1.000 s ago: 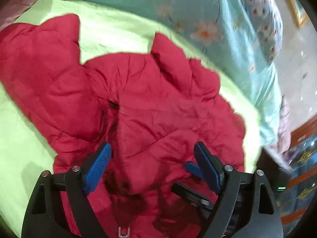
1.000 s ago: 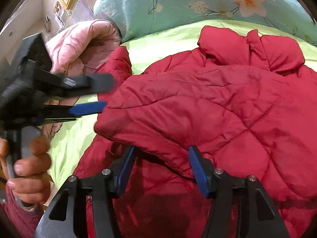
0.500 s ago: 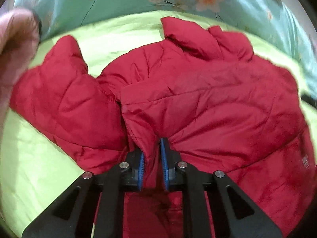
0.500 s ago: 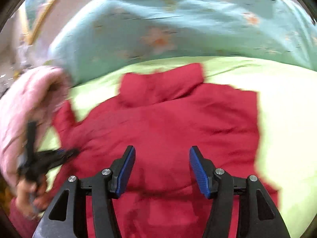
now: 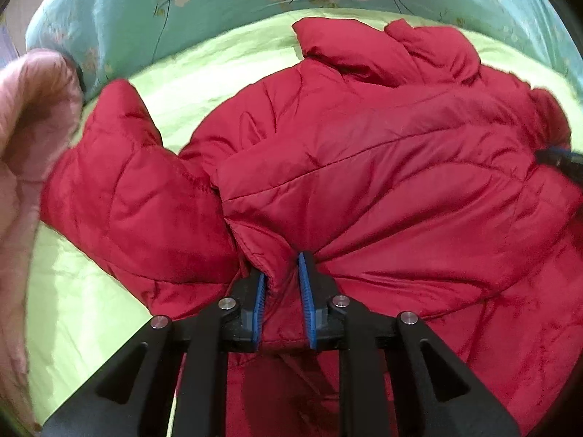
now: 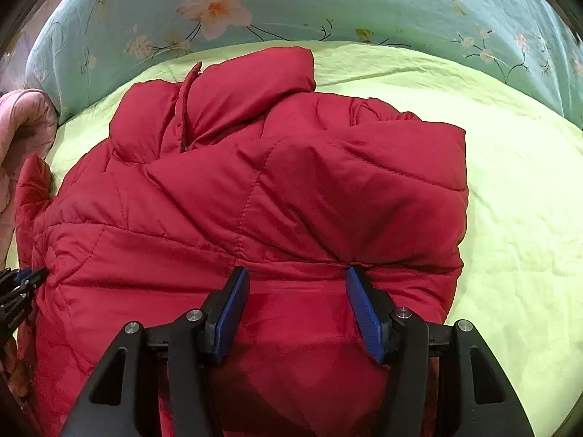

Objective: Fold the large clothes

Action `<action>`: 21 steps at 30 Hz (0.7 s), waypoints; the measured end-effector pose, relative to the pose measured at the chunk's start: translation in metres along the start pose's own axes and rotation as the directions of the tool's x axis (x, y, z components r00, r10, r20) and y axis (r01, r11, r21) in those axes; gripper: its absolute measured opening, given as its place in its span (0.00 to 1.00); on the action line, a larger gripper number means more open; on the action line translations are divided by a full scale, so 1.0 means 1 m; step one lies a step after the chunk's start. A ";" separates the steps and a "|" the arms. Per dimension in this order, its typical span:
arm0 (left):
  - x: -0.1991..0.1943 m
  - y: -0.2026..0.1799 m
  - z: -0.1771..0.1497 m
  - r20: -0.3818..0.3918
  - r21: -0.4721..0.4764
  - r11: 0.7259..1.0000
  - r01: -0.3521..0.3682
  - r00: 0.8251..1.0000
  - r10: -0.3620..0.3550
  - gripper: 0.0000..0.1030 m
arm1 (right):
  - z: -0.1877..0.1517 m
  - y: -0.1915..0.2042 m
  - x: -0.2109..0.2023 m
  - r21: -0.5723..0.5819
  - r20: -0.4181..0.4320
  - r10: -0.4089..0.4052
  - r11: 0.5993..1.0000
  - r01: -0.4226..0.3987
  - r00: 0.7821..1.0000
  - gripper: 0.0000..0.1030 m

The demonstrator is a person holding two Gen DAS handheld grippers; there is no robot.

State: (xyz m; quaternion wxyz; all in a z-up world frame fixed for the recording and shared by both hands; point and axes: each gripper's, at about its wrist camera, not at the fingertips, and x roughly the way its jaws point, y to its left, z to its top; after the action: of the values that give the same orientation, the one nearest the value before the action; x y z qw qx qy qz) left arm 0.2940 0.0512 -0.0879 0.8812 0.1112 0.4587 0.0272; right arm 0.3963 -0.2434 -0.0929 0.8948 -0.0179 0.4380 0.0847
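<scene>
Pinching a red puffer jacket on a bed, one gripper gripping and one gaping.

At far left a pink quilted cover (image 5: 25,138) bunches at the edge of the lime-green bed sheet (image 5: 83,313), with a teal floral quilt (image 6: 328,3) along the far side. The red jacket (image 5: 382,167) lies crumpled across the sheet, one sleeve (image 5: 120,189) flopped out to the left and its collar (image 6: 247,83) toward the quilt. The left gripper (image 5: 282,291) has its blue jaws narrow, with a gathered fold of the jacket's near edge pressed between them; they have just eased slightly apart, with the fold remaining between them. Further right, the right gripper (image 6: 297,309) hangs over the jacket's near edge, its jaws standing moderately wide with fabric beneath and nothing clamped; whether the tips touch the cloth is unclear.
</scene>
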 end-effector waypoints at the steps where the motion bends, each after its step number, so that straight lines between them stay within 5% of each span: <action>1: -0.001 -0.003 -0.001 0.004 0.015 1.000 -0.022 1.000 0.022 0.18 | 0.001 0.000 0.000 0.000 -0.003 0.001 1.000 -0.001 1.000 0.57; 4: -0.012 0.002 -0.003 0.026 0.003 1.000 -0.001 1.000 0.001 0.19 | -0.004 -0.003 -0.005 0.004 -0.003 -0.002 1.000 0.002 1.000 0.56; 8: -0.035 0.039 -0.012 0.057 -0.110 0.989 0.098 0.994 -0.093 0.47 | -0.007 -0.007 -0.031 0.053 0.044 0.035 0.998 -0.037 0.998 0.56; 15: -0.051 0.093 -0.028 0.100 -0.286 0.944 0.164 0.985 -0.140 0.47 | -0.022 0.009 -0.081 0.062 0.146 0.160 0.983 -0.171 0.976 0.56; 21: -0.030 0.143 -0.037 0.103 -0.446 0.870 0.211 0.977 -0.185 0.47 | -0.041 0.033 -0.104 0.021 0.147 0.255 0.965 -0.260 0.956 0.56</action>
State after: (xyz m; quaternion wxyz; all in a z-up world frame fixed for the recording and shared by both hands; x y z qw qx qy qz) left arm 0.2540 0.1927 -0.0527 0.8934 -0.1449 0.4235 0.0400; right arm 0.2956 -0.2291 -0.0347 0.9053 0.0632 0.3731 0.1929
